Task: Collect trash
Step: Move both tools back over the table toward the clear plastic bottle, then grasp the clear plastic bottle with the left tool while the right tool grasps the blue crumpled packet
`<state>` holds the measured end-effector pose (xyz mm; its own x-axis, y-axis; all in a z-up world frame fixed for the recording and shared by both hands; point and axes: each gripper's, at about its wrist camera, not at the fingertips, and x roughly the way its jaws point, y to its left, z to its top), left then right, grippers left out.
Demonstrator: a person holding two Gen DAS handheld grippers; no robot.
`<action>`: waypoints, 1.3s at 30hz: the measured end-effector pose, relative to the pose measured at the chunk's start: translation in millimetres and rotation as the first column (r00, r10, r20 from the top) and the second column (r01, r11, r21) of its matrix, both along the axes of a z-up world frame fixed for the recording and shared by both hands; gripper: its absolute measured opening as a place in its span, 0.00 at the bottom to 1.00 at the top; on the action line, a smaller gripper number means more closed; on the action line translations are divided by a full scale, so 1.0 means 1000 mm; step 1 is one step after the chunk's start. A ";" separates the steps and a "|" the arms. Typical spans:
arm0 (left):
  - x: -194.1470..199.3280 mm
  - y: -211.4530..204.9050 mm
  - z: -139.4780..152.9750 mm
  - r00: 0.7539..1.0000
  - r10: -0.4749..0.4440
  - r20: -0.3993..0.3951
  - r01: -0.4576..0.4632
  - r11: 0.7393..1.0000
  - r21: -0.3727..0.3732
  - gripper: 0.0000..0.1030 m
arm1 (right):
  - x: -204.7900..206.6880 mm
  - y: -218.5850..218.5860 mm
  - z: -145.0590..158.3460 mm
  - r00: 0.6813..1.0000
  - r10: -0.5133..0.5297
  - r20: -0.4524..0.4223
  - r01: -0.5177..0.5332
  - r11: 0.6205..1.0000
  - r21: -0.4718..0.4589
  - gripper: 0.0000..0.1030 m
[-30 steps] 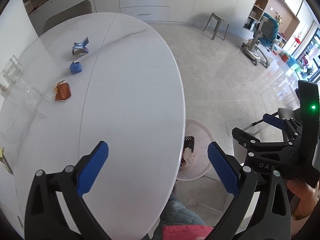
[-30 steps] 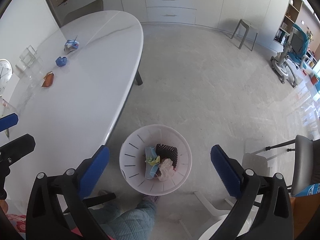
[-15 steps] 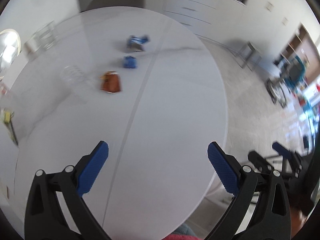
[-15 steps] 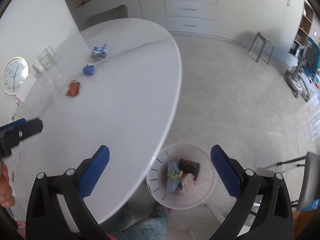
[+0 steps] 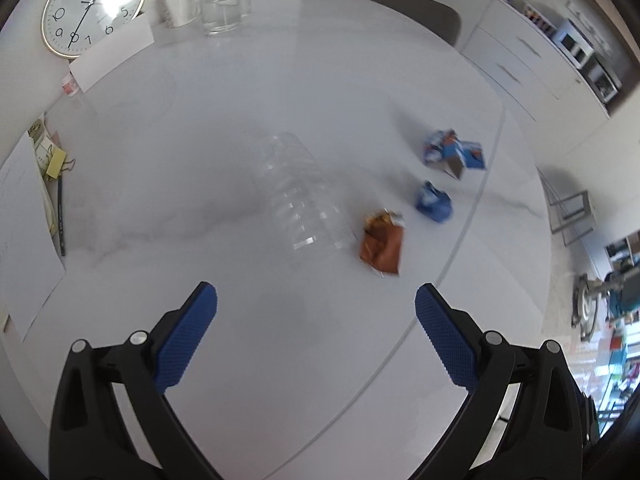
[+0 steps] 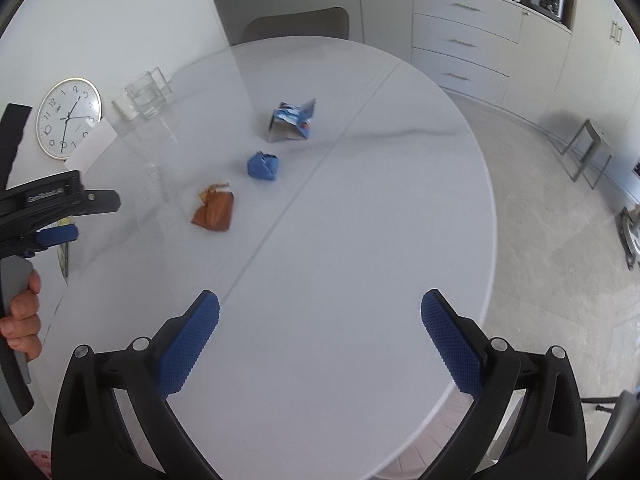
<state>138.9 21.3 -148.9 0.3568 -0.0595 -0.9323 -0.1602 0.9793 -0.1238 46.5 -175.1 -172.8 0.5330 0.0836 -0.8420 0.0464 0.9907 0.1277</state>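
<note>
Trash sits on the white bench [image 5: 240, 128], up around 1 o'clock from the left gripper [image 5: 316, 320]. I count four bits, biggest first: one clear bottle [image 5: 300, 196] lying down, one torn blue box [image 5: 454, 154], one brown wrapper [image 5: 382, 244], one blue ball [image 5: 434, 202]. Both grippers are wide open and hold nothing. The right gripper [image 6: 320, 326] hangs near the bench edge. To do it well, I think, go low, pinch one bit in the middle, then lift.
</note>
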 end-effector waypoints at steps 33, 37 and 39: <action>0.095 -0.001 -0.097 0.975 0.098 -0.198 -0.105 0.994 -0.027 0.60 | 0.135 0.044 -0.051 0.992 0.077 -0.098 -0.078 0.997 -0.005 0.98; 0.082 -0.010 -0.084 0.988 -0.014 -0.155 0.020 0.999 0.038 0.60 | 0.135 0.048 -0.046 0.993 0.067 -0.092 -0.069 0.997 -0.016 0.98; 0.072 -0.014 -0.076 0.987 -0.085 -0.135 0.095 0.993 0.071 0.60 | 0.136 0.052 -0.044 0.994 0.060 -0.090 -0.063 0.998 -0.024 0.98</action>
<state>210.8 7.5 -224.8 0.2274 -0.0123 -0.9737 -0.0809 0.9962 -0.0315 183.0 -122.7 -216.4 0.4498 0.0910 -0.8885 -0.0048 0.9950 0.0995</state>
